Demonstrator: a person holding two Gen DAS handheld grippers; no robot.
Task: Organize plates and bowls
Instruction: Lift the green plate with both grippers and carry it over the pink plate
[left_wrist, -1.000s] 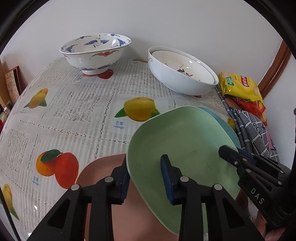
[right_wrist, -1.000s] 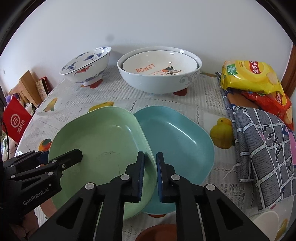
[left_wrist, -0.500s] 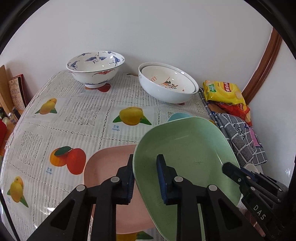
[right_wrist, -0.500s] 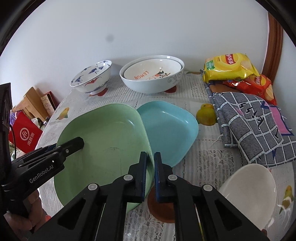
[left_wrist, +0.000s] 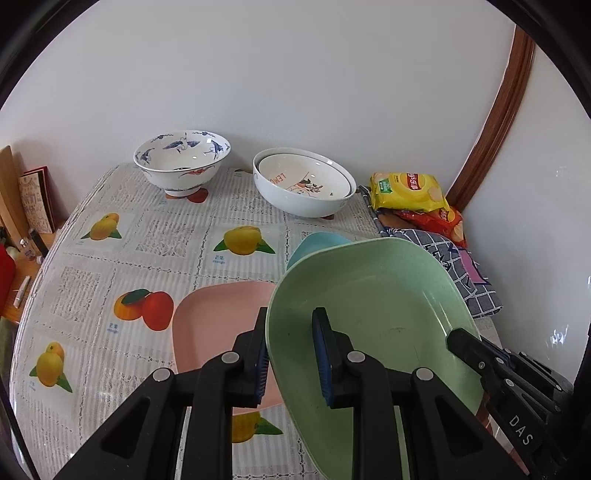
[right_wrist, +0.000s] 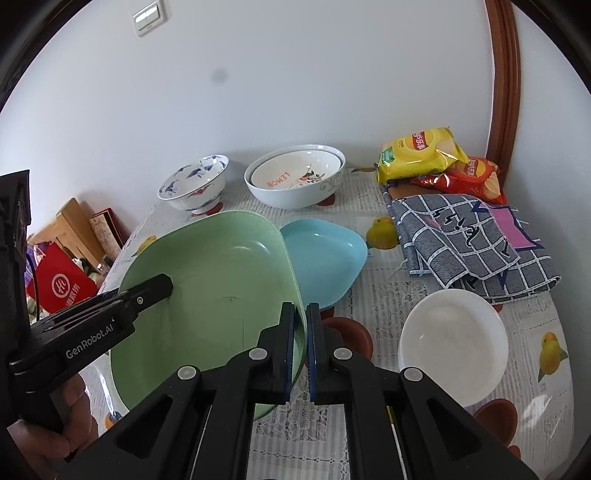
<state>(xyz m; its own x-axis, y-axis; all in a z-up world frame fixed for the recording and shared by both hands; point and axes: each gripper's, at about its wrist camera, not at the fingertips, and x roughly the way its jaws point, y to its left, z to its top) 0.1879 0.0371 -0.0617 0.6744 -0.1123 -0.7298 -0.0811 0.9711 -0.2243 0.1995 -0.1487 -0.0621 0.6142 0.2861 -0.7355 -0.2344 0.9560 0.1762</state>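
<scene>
Both grippers hold a light green plate (left_wrist: 373, 317) in the air above the table; it also shows in the right wrist view (right_wrist: 218, 295). My left gripper (left_wrist: 290, 354) is shut on its left rim. My right gripper (right_wrist: 300, 343) is shut on its right rim. A pink plate (left_wrist: 218, 317) lies on the table below the left side. A blue plate (right_wrist: 325, 258) lies beyond the green one. A white plate (right_wrist: 454, 336) lies at the right.
A blue-patterned bowl (left_wrist: 183, 158) and two nested white bowls (left_wrist: 304, 188) stand at the back near the wall. Snack bags (right_wrist: 424, 155) and a checked cloth (right_wrist: 469, 240) lie at the right. Boxes and a red bag (right_wrist: 61, 288) stand beyond the left table edge.
Both grippers have risen and drawn back with the green plate, lifting it higher off the table. The pink plate and the white plate have come into view below.
</scene>
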